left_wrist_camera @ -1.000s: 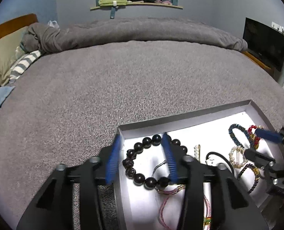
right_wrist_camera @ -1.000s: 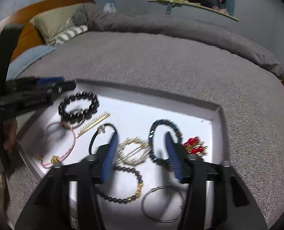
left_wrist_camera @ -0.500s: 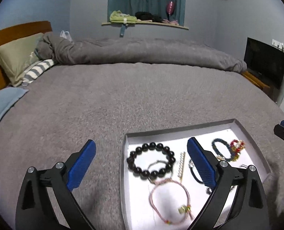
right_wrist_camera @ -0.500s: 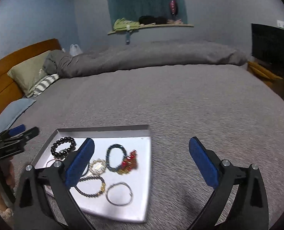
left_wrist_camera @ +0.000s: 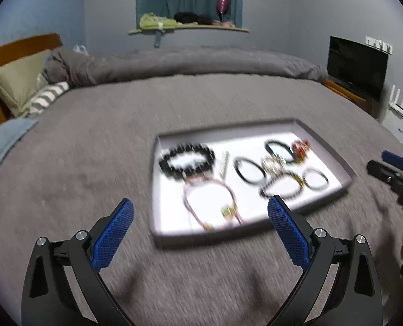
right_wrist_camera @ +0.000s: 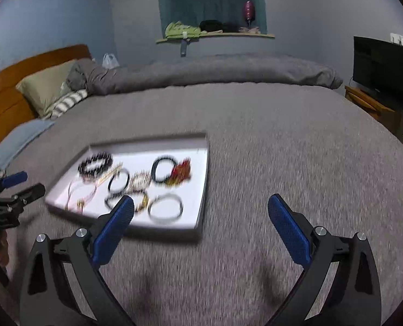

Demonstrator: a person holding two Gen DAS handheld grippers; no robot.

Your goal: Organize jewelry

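My left gripper and right gripper stand wide open and empty; bracelets lie sorted inside the shallow grey cardboard tray.

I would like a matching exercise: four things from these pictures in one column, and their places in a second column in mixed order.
1. black large-bead bracelet
2. pink cord bracelet
3. thin silver bangle
4. flat black television

a. tray's near right corner
b. wooden stand beside the bed
c. tray's far left corner
d. tray's near left part

Pairs: 1-c, 2-d, 3-a, 4-b
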